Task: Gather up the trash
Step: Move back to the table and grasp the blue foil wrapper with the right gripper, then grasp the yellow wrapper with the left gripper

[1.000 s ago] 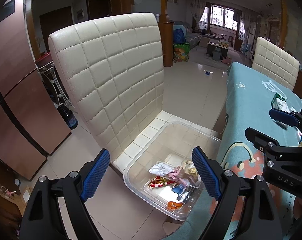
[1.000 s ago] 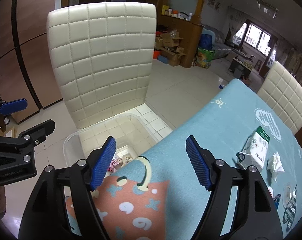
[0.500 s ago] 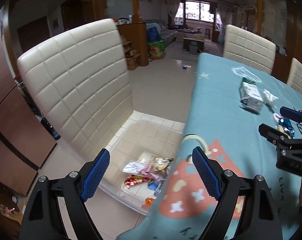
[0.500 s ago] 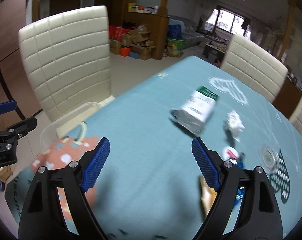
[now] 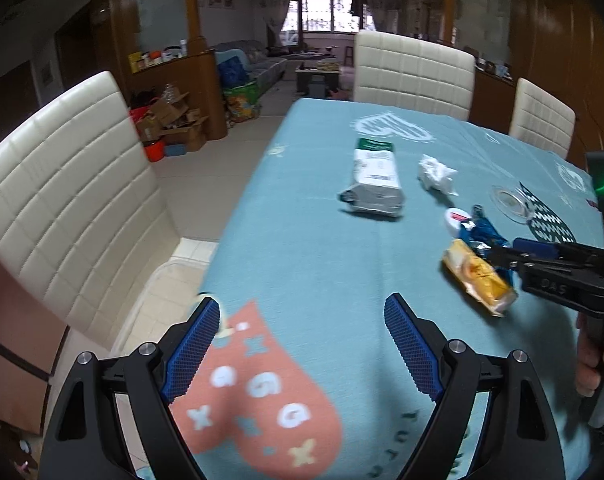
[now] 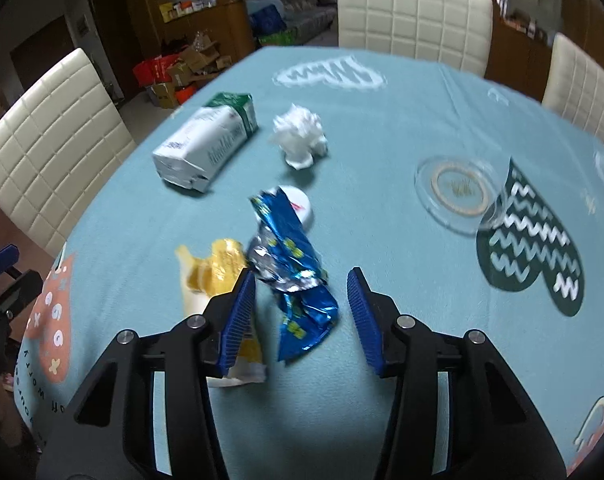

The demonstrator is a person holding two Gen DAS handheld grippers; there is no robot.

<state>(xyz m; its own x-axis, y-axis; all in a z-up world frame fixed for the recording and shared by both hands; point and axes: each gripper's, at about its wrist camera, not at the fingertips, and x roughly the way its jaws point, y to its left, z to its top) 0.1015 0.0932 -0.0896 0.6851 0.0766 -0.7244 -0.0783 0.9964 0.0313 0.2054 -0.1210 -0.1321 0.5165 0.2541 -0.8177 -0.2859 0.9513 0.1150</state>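
Table (image 6: pixel 401 128), teal patterned cloth. Lying on it: white-and-green carton (image 6: pixel 206 140) on its side, 10 o'clock; crumpled tissue (image 6: pixel 300 136), 12 o'clock; white lid (image 6: pixel 302 204), blue foil wrapper (image 6: pixel 290 264) and yellow wrapper (image 6: pixel 218 276), centre; glass dish (image 6: pixel 457 190), 2 o'clock.

Two hand-held grippers, black frames with blue fingers

Left gripper (image 5: pixel 302 344): matte black angular arms with triangular cut-outs, silver round screw heads at the joints, blue ribbed pads on the fingers (image 5: pixel 192 354). Right gripper (image 6: pixel 302 312): same build, same blue ribbed pads; from the left camera its black side shows pale embossed lettering and a small green light above. A person's hand (image 5: pixel 591 364) wraps its black handle.
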